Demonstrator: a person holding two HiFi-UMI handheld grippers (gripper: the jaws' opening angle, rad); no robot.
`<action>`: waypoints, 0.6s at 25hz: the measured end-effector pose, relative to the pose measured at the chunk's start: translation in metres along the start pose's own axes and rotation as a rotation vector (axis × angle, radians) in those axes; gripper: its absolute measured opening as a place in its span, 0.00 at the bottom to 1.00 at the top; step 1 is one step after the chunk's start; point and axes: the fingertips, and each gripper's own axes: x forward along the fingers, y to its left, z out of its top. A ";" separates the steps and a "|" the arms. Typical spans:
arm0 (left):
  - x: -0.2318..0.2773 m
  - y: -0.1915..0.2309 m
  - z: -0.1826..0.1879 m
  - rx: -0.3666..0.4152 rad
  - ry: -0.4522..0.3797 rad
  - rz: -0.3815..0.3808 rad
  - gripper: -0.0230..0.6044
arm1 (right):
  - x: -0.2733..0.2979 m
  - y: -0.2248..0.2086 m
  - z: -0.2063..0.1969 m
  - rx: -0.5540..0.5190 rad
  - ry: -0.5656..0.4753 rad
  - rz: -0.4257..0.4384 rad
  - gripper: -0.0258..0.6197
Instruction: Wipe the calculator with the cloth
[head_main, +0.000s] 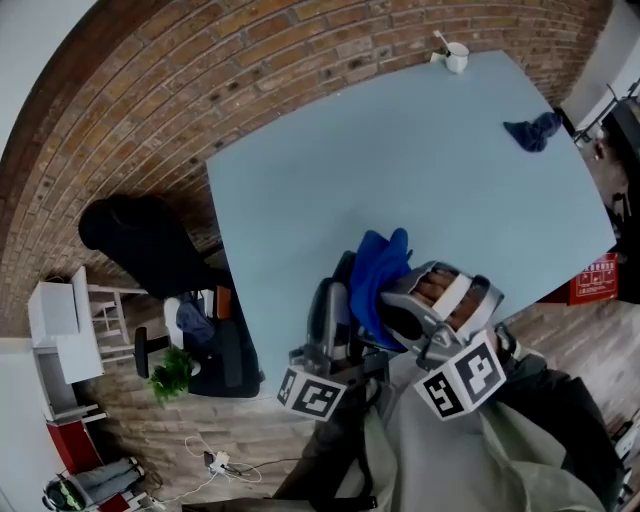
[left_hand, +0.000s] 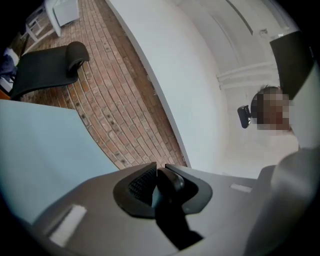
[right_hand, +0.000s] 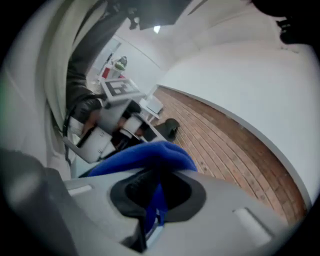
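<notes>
Well to the left of the blue cloth (head_main: 385, 270), off the bench (head_main: 400, 160), a black chair (head_main: 140, 240) stands on the brick floor. Just left of the cloth you hold the left gripper (left_hand: 159, 175), with its marker cube (head_main: 313, 396) nearer you than the cloth. Its jaws are clenched on a thin dark slab seen edge-on, the calculator (left_hand: 169, 192), which runs from between the ribbed pads back toward the camera. The calculator sits just beside the cloth's left side, over the bench's near edge; whether the two touch cannot be told.

The cloth is bunched into a rounded fold and pinched in your right gripper (right_hand: 156, 180). Those jaws are almost together on it, and a strip of blue hangs down between the pads. Your right hand (head_main: 447, 290), just right of the cloth, wraps that gripper's body.

Well to the right of the cloth and farther off, a dark blue rag (head_main: 533, 131) lies near the bench's right edge. Farther still from the cloth, a white cup (head_main: 456, 57) stands at the far corner
</notes>
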 end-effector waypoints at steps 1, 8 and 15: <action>-0.001 0.001 0.000 -0.007 0.001 -0.005 0.13 | -0.001 0.004 0.005 -0.009 -0.022 0.015 0.09; 0.007 -0.025 -0.014 0.046 0.066 -0.101 0.13 | 0.010 -0.063 -0.044 0.225 0.022 -0.159 0.09; 0.010 -0.032 -0.014 0.191 0.105 -0.111 0.12 | -0.006 -0.032 -0.009 0.149 -0.105 -0.025 0.09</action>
